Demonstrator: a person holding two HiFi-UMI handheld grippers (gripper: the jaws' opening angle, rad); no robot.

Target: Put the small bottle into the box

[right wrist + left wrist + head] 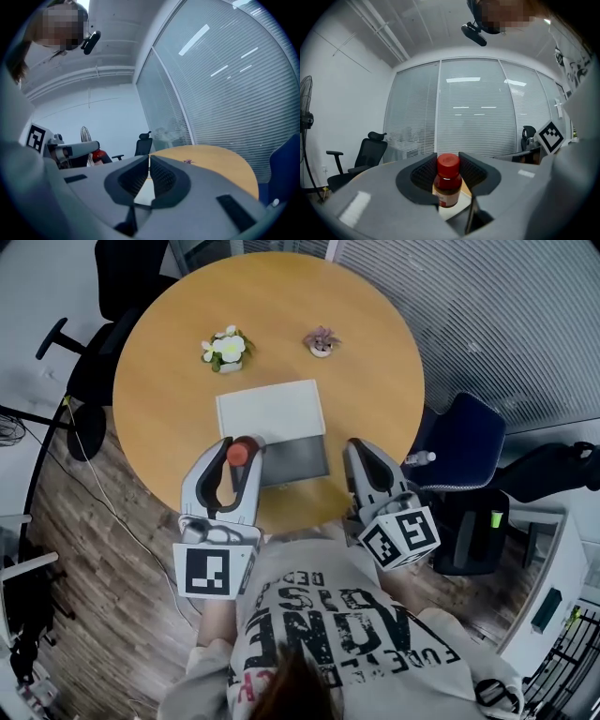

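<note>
The small bottle is pinched in the left gripper at the near edge of the box, the right gripper is pressed together, empty, and a short carry over the opening is called for next.

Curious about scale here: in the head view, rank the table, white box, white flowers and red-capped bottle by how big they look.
1. table
2. white box
3. white flowers
4. red-capped bottle, half hidden by the fingers of the left gripper, so its place is unsure.
</note>
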